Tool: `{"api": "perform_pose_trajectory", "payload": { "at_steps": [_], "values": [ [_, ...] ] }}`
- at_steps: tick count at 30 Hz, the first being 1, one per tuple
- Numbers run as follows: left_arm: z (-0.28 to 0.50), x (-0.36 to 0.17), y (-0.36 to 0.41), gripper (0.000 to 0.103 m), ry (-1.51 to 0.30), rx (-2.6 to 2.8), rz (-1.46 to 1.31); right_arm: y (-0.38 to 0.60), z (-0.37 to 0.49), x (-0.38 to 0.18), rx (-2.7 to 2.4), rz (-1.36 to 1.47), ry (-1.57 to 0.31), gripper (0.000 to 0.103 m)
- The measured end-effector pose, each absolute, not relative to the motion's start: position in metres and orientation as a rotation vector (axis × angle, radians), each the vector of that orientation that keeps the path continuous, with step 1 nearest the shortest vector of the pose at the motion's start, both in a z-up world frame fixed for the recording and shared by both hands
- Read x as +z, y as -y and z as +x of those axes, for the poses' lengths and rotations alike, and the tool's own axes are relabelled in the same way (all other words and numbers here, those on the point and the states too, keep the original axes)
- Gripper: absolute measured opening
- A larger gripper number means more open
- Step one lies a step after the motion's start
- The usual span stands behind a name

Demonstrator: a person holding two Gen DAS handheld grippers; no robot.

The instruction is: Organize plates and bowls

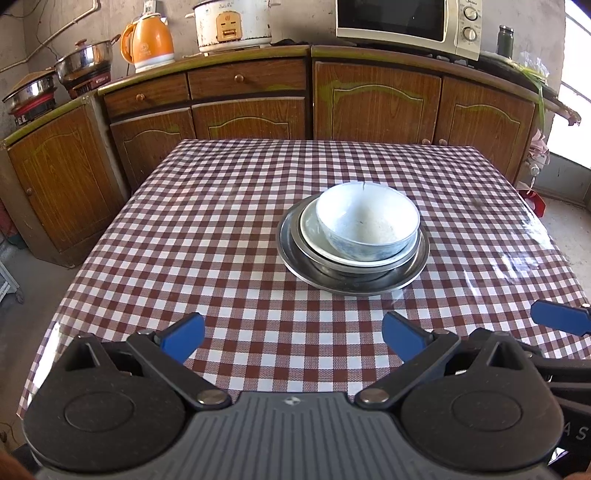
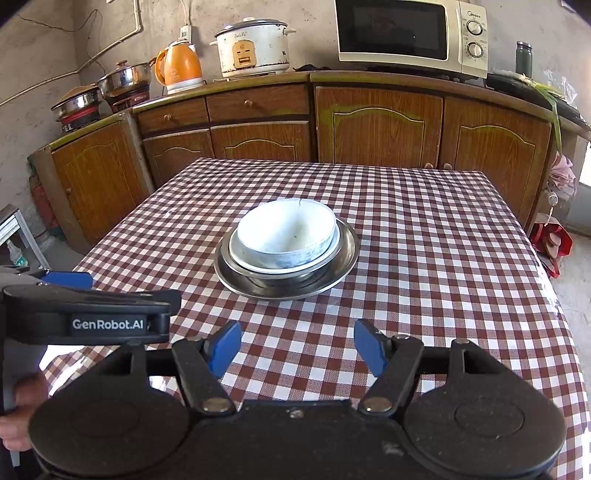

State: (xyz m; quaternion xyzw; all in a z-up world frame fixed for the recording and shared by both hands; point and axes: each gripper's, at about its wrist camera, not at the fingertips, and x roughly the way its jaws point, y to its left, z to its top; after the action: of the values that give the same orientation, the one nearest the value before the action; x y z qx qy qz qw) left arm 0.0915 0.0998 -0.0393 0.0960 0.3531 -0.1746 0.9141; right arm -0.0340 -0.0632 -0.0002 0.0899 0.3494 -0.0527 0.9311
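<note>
- Stacked at the middle of the checked tablecloth (image 1: 221, 229): a white bowl (image 1: 367, 218) nested in a white plate (image 1: 310, 225), inside a shallow metal bowl, all on a wide metal plate (image 1: 295, 258).
- Bowl seated off-centre in the stack, toward the plate's far rim; thin dark line visible at the bowl's far rim.
- Near the stack, on the camera side: left gripper (image 1: 293, 338), blue fingers spread wide, nothing between them, clear of the dishes.
- Beside it, also short of the stack: right gripper (image 2: 297, 347), blue fingers likewise apart and empty, hovering above the cloth.
- A hand (image 2: 22, 410) seen at the edge of the right wrist view, gripping the left tool's handle.
- Beyond the stack, past the table's far edge: wooden cabinets (image 1: 376, 99) carrying a microwave (image 1: 406, 22), a white rice cooker (image 1: 232, 24), an orange kettle (image 1: 151, 42) and lidded steel pots (image 1: 85, 61).
</note>
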Motion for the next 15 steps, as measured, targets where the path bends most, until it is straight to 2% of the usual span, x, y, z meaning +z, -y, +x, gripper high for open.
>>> {"api": "perform_pose_trajectory", "payload": {
  "at_steps": [15],
  "values": [
    [0.0873, -0.0382, -0.1021, 0.103, -0.718, -0.363, 0.196, 0.0595, -0.039, 0.0022, -0.089, 0.179, -0.713, 0.081]
  ]
}}
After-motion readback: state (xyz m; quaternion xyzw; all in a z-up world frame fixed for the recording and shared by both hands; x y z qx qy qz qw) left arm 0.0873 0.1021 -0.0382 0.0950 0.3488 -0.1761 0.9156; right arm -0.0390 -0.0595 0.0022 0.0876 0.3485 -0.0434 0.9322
